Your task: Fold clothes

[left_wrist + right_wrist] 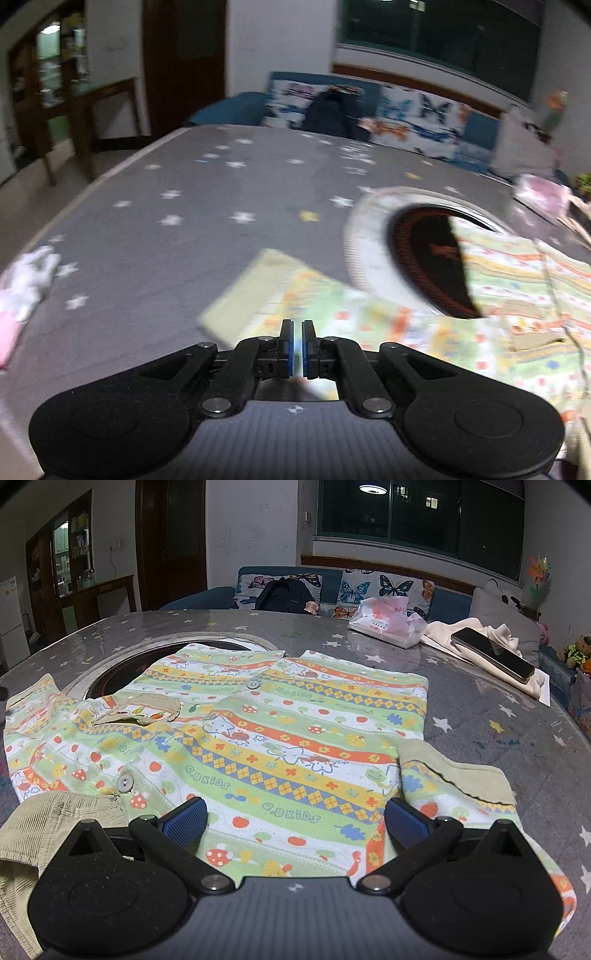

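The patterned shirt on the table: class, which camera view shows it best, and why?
The right wrist view: the patterned shirt lies sharp, nearly whole. The left wrist view shows only a blurred part of it.

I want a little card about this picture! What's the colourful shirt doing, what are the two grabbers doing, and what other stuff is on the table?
Clothing: patterned children's shirt, spread flat, buttons showing
Under it: grey star-print table, shirt partly covers a round black inset
Left gripper: shut, nothing visibly between its pads, over the shirt's sleeve
Right gripper: open, above the shirt's near edge
Other things: phone on a cream cloth, tissue pack
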Demonstrator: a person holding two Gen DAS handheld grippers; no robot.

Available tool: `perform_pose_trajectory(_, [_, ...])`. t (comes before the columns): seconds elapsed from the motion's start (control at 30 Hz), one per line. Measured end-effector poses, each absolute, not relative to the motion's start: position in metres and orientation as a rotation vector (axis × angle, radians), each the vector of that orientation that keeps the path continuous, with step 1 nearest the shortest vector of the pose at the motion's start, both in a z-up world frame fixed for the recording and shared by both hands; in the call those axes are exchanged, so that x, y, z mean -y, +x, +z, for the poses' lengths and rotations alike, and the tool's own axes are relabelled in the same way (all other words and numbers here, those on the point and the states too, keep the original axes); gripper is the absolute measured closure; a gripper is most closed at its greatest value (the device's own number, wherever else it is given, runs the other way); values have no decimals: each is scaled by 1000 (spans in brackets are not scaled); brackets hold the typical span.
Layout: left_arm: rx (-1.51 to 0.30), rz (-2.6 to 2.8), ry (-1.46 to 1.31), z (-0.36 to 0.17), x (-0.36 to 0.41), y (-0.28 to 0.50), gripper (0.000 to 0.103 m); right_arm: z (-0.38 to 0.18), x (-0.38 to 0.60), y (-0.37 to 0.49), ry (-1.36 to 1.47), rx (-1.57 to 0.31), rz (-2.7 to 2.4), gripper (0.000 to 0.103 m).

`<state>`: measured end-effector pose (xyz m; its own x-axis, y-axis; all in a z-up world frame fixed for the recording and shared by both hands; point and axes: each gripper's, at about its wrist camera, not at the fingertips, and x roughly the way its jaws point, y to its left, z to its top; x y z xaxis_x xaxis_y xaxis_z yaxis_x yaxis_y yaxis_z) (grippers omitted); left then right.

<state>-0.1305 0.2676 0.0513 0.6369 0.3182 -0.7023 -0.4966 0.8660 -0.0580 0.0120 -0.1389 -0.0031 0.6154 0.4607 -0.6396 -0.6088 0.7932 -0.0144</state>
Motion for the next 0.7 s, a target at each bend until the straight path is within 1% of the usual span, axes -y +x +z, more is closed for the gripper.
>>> perform_pose_trajectory(0.17, [-795,382,-229,34,-250,-105,96,-3,139,12,-238,-665,623,0])
perform_pose_trajectory(0.23, [-784,388,-178,30,-246,-102,94,-3,139,12,-241,-665,622,0])
perform_pose_trajectory(0.43, [-778,479,-82,23,-255,-96,94,-3,137,12,-251,-667,620,0])
perform_pose_trajectory(0.7, [-785,575,-36,22,-273,-93,94,-4,130,17,-259,-672,626,0])
